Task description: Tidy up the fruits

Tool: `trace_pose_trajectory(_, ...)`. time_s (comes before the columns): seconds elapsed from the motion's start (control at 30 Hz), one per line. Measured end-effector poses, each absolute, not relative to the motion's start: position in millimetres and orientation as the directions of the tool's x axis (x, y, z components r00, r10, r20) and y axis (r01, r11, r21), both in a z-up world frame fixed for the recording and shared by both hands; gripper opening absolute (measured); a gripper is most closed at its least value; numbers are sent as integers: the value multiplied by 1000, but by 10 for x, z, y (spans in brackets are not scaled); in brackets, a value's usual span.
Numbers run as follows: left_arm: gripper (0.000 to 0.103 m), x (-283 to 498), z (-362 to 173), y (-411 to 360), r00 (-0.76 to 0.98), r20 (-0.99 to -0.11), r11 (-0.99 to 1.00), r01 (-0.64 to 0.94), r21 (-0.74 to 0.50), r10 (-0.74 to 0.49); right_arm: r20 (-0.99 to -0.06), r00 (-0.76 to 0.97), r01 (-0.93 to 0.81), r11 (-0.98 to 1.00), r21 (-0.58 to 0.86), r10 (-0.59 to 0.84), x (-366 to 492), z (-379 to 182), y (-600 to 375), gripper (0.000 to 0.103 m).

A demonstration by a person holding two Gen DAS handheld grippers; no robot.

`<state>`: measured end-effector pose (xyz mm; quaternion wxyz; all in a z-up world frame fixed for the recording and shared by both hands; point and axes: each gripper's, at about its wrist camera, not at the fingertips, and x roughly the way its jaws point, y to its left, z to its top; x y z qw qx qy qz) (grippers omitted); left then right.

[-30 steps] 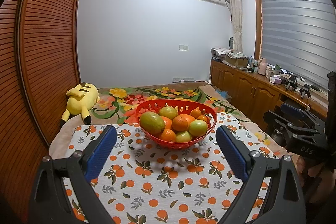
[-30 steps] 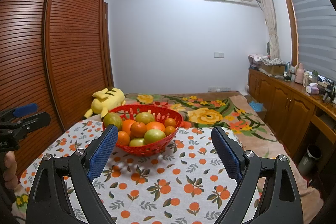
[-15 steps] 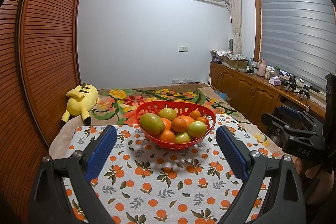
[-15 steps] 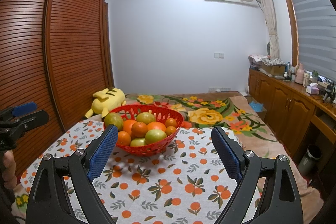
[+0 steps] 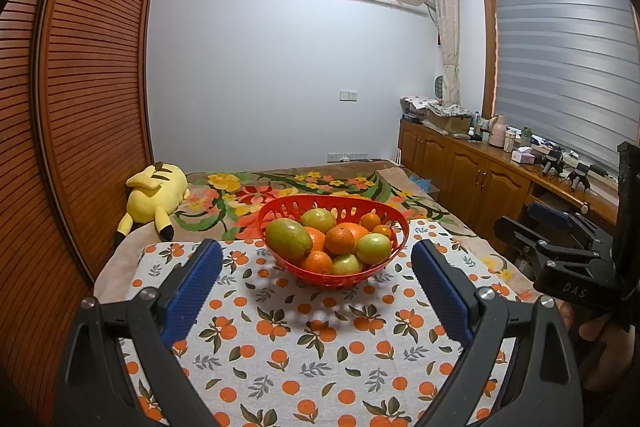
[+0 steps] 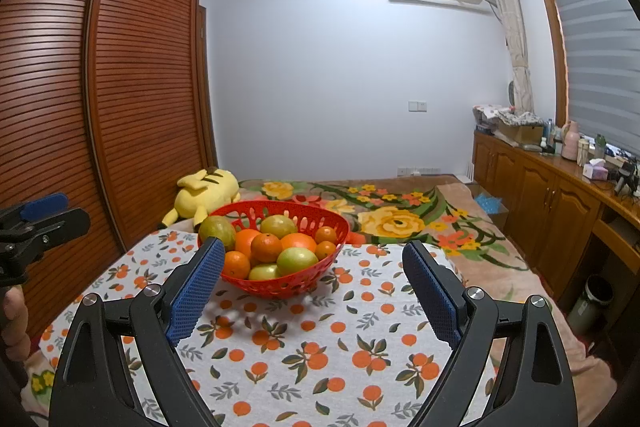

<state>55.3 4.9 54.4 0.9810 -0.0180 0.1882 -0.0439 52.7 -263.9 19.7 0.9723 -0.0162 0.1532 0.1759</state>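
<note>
A red plastic basket (image 5: 280,211) (image 6: 338,227) stands on an orange-print cloth (image 5: 320,347) (image 6: 320,347). It holds a green mango (image 5: 289,239) (image 6: 216,230), several oranges (image 5: 339,239) (image 6: 266,247) and several green fruits (image 5: 373,247) (image 6: 297,260). My left gripper (image 5: 316,287) is open and empty, held above the cloth short of the basket. My right gripper (image 6: 312,287) is open and empty, with the basket ahead and slightly left. Each gripper shows at the edge of the other's view (image 5: 560,247) (image 6: 36,223).
A yellow plush toy (image 5: 156,195) (image 6: 208,193) lies on the floral blanket (image 6: 400,215) behind the cloth. A slatted wooden wardrobe (image 5: 80,107) stands on the left. Wooden cabinets with clutter (image 5: 480,171) (image 6: 560,195) run along the right wall.
Both grippers have drifted slightly; the basket sits a touch higher in the left view. Both stay open and empty.
</note>
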Motion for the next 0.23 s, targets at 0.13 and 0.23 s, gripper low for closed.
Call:
trace_pose_trajectory(0.13,96,550,542,49,925,-368,996,80,-51,-93,-303,891,-347,938,21,337,526,194,-2640,92)
trace_pose_trajectory(0.23,96,551,543,49,925,-368,995,80,-52,-94,-303,891,-347,938,22,337,525,192,-2640,92)
